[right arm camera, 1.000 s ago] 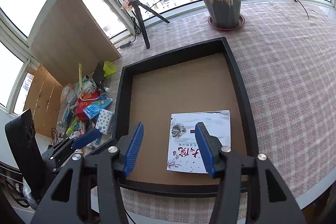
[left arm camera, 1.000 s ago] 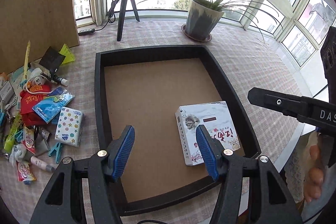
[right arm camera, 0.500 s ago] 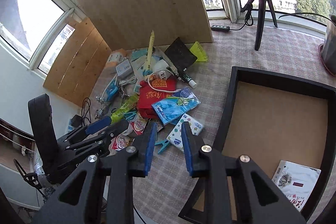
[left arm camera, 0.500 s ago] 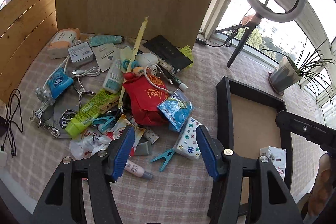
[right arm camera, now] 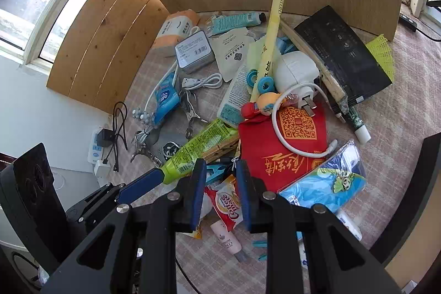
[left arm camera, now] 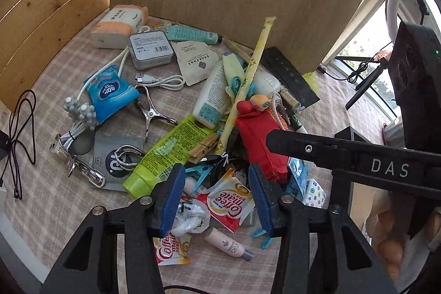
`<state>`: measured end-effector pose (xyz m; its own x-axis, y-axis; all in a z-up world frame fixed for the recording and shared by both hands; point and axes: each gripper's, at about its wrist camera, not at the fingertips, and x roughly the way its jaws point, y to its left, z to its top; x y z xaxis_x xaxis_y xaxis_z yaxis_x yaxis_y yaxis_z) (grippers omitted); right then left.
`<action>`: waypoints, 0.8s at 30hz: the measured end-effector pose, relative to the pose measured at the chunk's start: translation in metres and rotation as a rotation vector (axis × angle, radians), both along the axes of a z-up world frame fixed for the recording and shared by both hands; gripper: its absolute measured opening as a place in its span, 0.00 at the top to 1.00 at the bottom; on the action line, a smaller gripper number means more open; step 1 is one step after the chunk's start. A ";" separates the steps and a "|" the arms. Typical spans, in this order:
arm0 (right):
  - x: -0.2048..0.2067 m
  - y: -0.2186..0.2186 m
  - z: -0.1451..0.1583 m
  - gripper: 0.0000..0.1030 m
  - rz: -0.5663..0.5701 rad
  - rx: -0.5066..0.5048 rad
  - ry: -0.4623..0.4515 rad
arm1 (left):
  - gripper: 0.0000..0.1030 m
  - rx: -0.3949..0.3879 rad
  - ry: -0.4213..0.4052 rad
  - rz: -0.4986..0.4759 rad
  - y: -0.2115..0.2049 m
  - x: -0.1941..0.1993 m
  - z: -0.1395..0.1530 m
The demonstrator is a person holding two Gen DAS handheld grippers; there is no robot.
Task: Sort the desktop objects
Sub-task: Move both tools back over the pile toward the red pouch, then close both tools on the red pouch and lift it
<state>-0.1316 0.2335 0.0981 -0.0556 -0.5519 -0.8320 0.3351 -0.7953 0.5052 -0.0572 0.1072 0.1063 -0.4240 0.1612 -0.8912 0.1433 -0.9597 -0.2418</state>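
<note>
From the left wrist view, my left gripper (left arm camera: 215, 194) hangs over the near edge of the pile, its jaws half wide and just closing in, with nothing pinched. A coffee sachet (left arm camera: 230, 204) lies flat under the gap, a white wrapper (left arm camera: 193, 216) near-left of it, a green tube (left arm camera: 171, 153) just beyond the left finger, and a red pouch (left arm camera: 259, 134) beyond the right one. I judge the sachet is my pick. It is thin and flat, so I would come down square, catch one edge and lift slowly so the wrapper and the blue clip (left arm camera: 198, 174) do not follow. At the right, past the right gripper's arm, only a corner of the black tray (left arm camera: 350, 132) shows; I cannot tell what is in it from here.

In the right wrist view, my right gripper (right arm camera: 220, 189) is narrow, its jaws having just drawn in, empty. Between them I see the same sachet (right arm camera: 227, 204) and clip (right arm camera: 213, 172). Both claws crowd one spot, so I would let one hand work. The pouch (right arm camera: 275, 150) lies right of it with a white cable (right arm camera: 281, 128) across it. The tray's rim (right arm camera: 430, 156) edges the far right, contents hidden.
</note>
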 end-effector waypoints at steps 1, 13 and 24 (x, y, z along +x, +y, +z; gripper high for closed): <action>-0.004 -0.001 -0.006 0.78 -0.004 0.006 -0.009 | 0.57 -0.001 -0.009 -0.007 0.003 -0.002 -0.003; -0.031 0.035 -0.025 0.84 -0.113 -0.022 -0.046 | 0.57 -0.008 -0.041 -0.118 0.045 -0.026 -0.018; -0.048 0.075 -0.050 0.63 -0.169 0.025 -0.080 | 0.54 0.013 -0.092 -0.142 0.053 -0.046 -0.036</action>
<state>-0.1795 0.3083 0.0477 -0.0788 -0.5197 -0.8507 0.1550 -0.8494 0.5045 -0.1028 0.1606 0.0702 -0.3132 0.2257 -0.9225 0.0290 -0.9686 -0.2469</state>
